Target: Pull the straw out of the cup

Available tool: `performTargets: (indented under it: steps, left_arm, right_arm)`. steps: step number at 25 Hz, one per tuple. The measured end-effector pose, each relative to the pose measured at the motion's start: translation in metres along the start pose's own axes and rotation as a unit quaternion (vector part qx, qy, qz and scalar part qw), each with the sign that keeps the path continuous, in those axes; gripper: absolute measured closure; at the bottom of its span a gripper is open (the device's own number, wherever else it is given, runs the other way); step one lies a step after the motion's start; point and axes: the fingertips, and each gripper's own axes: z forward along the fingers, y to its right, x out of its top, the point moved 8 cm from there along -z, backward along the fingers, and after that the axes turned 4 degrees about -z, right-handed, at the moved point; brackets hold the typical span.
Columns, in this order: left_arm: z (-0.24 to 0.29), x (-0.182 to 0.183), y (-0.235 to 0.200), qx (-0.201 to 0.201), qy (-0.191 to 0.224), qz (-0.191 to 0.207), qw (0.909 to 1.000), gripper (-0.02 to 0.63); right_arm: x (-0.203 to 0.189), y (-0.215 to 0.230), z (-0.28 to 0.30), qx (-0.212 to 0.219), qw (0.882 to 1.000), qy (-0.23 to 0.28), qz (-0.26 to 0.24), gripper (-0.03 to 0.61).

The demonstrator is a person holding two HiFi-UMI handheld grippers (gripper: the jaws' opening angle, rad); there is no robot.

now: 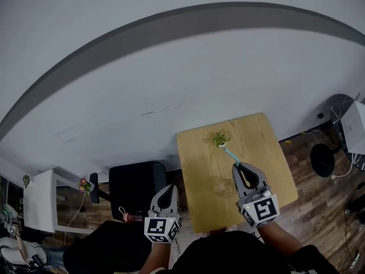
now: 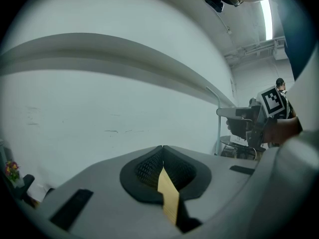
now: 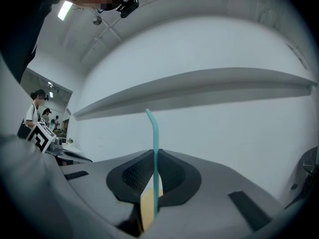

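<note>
Straw (image 1: 231, 154) pinched in clenched right gripper (image 1: 238, 165), held in air over wooden table (image 1: 274, 153), apparently clear of faint glass cup (image 1: 223, 186) nearby. Left gripper (image 1: 166, 188) closed on nothing. Pull seemingly done; nothing obvious left.

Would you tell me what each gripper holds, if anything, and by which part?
Right gripper pinches the straw on its straight part, below the bend; left gripper holds nothing.
</note>
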Motion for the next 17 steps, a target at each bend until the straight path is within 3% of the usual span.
performTargets:
  steps: [9,17]
  left_arm:
    - [0.008,0.000,0.012,-0.011,0.000,-0.010,0.9999,0.595]
    - [0.006,-0.004,0.011,-0.012,-0.009,0.014,0.9998,0.595]
  right_arm:
    - [-0.001,0.003,-0.004,0.002,1.000,-0.004,0.007,0.538]
    - [-0.005,0.006,-0.002,0.002,1.000,-0.006,0.025,0.538]
